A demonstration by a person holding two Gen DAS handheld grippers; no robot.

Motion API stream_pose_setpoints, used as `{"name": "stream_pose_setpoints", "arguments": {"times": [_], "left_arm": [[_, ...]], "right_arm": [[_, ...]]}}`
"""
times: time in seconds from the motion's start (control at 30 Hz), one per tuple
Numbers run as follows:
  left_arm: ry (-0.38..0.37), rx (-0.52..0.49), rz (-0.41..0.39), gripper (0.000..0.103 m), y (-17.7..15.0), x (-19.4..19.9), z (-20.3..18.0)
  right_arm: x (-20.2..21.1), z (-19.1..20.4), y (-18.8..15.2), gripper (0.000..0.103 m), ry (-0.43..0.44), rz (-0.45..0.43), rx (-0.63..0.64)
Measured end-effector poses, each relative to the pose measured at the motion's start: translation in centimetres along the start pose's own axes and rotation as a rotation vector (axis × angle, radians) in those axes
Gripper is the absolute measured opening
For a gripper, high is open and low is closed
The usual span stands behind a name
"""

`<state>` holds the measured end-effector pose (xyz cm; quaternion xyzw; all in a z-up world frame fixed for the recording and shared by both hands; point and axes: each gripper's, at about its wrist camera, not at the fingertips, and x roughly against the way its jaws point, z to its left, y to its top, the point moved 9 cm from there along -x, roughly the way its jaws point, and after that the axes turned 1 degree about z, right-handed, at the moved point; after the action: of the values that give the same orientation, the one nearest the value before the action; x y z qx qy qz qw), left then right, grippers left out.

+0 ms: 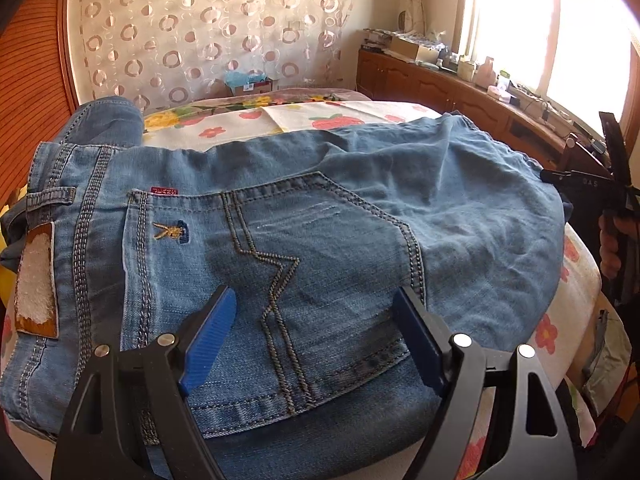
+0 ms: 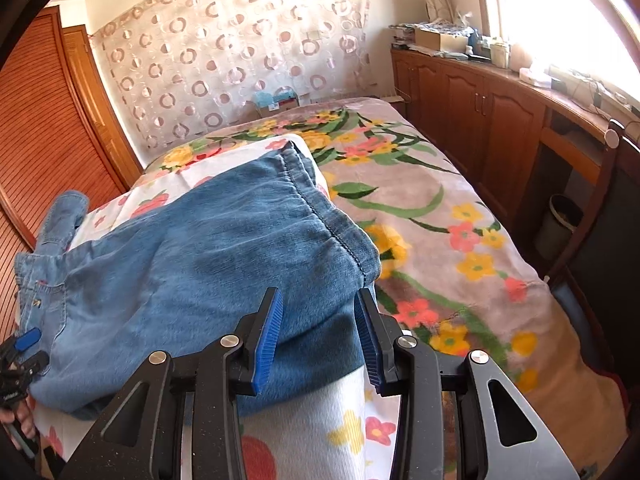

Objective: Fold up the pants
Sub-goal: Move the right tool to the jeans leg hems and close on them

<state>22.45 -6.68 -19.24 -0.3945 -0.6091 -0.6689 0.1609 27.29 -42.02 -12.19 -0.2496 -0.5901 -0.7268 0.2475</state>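
Nearest in the left wrist view, the left gripper [image 1: 316,328] is held spread wide above the seat of the jeans [image 1: 304,208], and nothing is pinched; the back pocket [image 1: 280,264] lies directly under and between its blue pads. The jeans are laid across a flowered sheet [image 1: 280,118] on the bed, already doubled over, with the waistband [image 1: 44,240] off to the left of this gripper and the cloth running away to the right.

In the right wrist view, the right gripper [image 2: 320,332] is seen with its jaws partly apart at the other end of the bundle. A rounded fold of denim sits between the pads, but no firm pinch can be made out; the left pad seems to touch the cloth, the right one to stand just clear. The hemmed edge [image 2: 320,204] lies beyond it, toward the flowered blanket [image 2: 440,200].

The long axis of the bundle is judged to run from one gripper to the other, side to side. Each end is therefore nearer to its own hand, and a fold along that axis would probably bring the right end over toward the pocket.
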Motion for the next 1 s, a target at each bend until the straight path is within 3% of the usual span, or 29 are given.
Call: {"name": "stream_pose_setpoints", "arguments": {"times": [0.2, 0.43, 0.5, 0.6, 0.77, 1.0], "left_arm": [[0.004, 0.002, -0.002, 0.082, 0.1, -0.1, 0.1], [0.004, 0.001, -0.005, 0.082, 0.0, -0.1, 0.0], [0.002, 0.002, -0.004, 0.082, 0.1, -0.2, 0.0], [-0.007, 0.0, 0.005, 0.082, 0.1, -0.2, 0.0], [-0.022, 0.019, 0.017, 0.082, 0.4, 0.9, 0.6], [0.001, 0.034, -0.05, 0.082, 1.3, 4.4, 2.6]], "right_arm": [[-1.0, 0.0, 0.1, 0.039, -0.02, 0.047, -0.021], [-0.9, 0.2, 0.6, 0.038, -0.029, 0.042, 0.005], [-0.6, 0.3, 0.7, 0.023, -0.022, 0.025, 0.019], [-0.3, 0.7, 0.8, 0.013, -0.013, 0.003, 0.045], [1.6, 2.4, 2.0, 0.012, 0.028, -0.069, 0.067], [4.0, 8.2, 3.9, 0.006, 0.111, -0.135, 0.177]]}}
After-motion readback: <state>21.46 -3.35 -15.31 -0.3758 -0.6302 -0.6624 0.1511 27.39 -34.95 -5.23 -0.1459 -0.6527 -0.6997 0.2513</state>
